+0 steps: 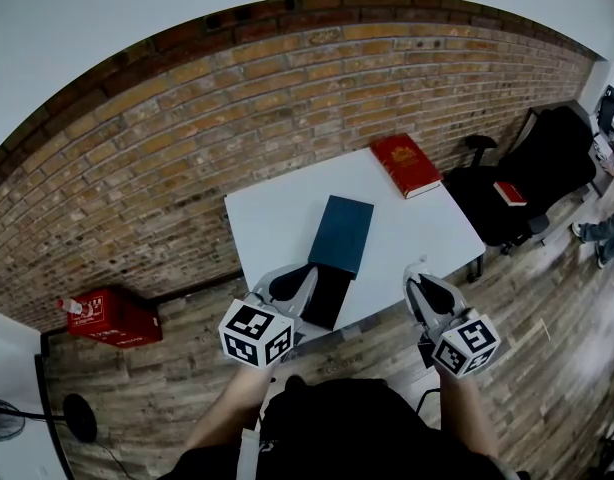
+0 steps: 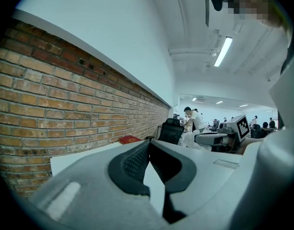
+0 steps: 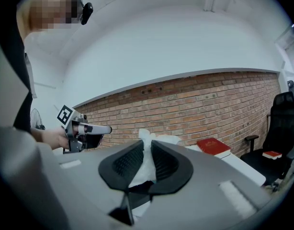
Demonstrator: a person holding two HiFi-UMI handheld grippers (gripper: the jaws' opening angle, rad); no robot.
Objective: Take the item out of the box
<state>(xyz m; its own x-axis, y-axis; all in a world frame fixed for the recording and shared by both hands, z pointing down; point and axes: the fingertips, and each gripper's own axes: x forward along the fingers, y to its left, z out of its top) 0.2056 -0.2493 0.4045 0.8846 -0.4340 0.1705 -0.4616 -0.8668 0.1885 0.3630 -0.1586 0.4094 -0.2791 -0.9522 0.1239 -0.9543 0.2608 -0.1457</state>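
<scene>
**A:** Where is the table open for you?

**B:** Between 12 and 2 o'clock of your right gripper (image 1: 417, 280), the white table (image 1: 417, 230) lies bare up to the red book (image 1: 407, 165) on the far right corner. The far left corner, at 11 o'clock, is bare too.

**A:** And what blocks you?

**B:** The teal box (image 1: 342, 233) lies mid-table at 12 o'clock. Its black tray (image 1: 327, 298) reaches the near edge, just beside your left gripper (image 1: 295, 280). The brick wall (image 1: 187, 138) closes the far side. A black office chair (image 1: 532, 178) stands at 2 o'clock, near the right edge. The white wad (image 3: 143, 136) sticks out past your right jaws.
</scene>
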